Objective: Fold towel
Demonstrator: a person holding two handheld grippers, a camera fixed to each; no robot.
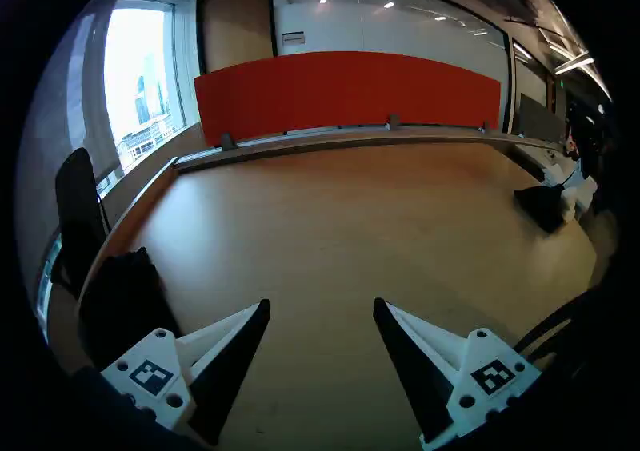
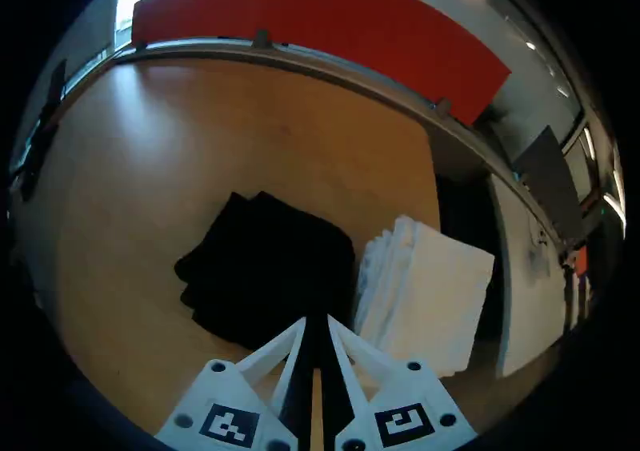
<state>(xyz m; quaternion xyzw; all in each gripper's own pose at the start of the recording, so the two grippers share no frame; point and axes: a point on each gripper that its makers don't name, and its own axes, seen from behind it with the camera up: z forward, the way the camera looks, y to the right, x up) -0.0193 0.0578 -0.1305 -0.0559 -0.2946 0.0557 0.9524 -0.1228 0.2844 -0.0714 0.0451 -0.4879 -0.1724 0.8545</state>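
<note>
Towel (image 2: 264,271) edge hidden beneath closed right claw (image 2: 316,323), hold unclear, left claw (image 1: 320,307) wide open, empty

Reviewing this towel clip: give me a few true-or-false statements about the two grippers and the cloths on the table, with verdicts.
1. The left gripper has its fingers spread apart over bare table. True.
2. The right gripper is wide open. False: its fingers are drawn close together, tips at the black towel's edge.
3. A stack of white folded towels lies next to the black towel. True.
4. The divider along the table's far edge is blue. False: it is red.
5. The black towel is spread out flat. False: it lies bunched in a heap.
</note>
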